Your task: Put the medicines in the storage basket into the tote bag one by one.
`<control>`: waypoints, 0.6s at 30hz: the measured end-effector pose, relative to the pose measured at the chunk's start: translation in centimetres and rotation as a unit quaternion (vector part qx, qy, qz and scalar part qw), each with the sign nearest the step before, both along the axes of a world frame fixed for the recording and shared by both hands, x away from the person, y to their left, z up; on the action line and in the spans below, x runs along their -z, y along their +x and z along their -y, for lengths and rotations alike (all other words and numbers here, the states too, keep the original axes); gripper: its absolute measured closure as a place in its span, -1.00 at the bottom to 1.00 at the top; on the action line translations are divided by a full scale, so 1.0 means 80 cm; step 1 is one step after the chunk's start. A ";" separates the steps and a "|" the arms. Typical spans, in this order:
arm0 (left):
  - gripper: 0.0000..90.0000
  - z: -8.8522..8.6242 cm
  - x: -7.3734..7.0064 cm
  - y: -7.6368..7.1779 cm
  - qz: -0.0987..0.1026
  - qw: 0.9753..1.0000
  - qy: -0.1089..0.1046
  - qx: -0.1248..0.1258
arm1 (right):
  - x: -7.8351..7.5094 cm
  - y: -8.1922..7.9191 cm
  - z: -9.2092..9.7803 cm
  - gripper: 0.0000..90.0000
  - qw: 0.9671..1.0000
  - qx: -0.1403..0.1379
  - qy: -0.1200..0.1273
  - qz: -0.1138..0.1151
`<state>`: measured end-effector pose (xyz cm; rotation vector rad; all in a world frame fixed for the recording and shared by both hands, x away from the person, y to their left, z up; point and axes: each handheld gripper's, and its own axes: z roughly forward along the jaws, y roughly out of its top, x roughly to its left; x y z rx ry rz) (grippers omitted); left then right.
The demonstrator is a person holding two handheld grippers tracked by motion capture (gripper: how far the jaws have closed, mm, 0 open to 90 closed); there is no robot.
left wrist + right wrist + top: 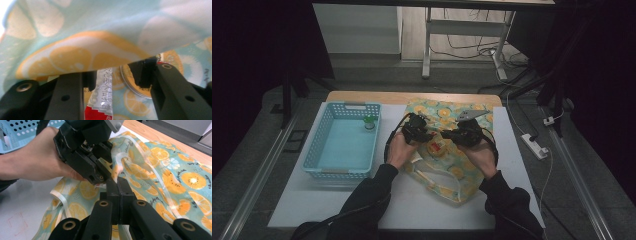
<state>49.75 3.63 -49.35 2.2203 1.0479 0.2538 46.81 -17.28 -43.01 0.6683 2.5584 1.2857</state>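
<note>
Bag: the orange-slice printed bag (462, 165) lies flat on the white table (327, 200), just right of the basket; its mouth is toward the two grippers, near the middle of the table
Left gripper: the left gripper (416, 131) reaches into the bag mouth; in the left gripper view its jaws stand spread under a lifted fold of cloth, with a red-and-white sachet (101, 105) lying between them but not yet pinched
Right gripper: the right gripper (117, 185) is pressed together on the bag's edge, judging from the right gripper view, where cloth runs up to its closed tips; it seems to be holding the mouth up
Step in hand: probably drawing the sachet out of the bag
Doing it well: keep the right gripper lifting the cloth so the opening stays wide; close the left jaws on the sachet alone, not on the lining beneath; pull along the bag's length, low and slow, so the packet does not snag the hem
In the bag: the sachet; beside it a round metal-rimmed thing (132, 86), perhaps a tin, partly hidden behind the jaw; more I cannot tell
Basket: the pale blue basket (319, 140) stands left of the bag; it holds one small green-topped bottle (370, 123) at its far right corner
</note>
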 end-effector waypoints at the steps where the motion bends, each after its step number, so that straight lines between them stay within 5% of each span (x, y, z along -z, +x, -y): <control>1: 0.26 0.000 -0.002 -0.001 0.000 1.000 -0.001 0.000 | 0.000 0.000 0.000 1.00 1.000 0.000 0.001 0.001; 18: -0.47 -0.006 -0.029 -0.041 -0.003 0.998 0.000 0.059 | -0.002 0.000 0.002 1.00 1.000 0.001 0.004 0.001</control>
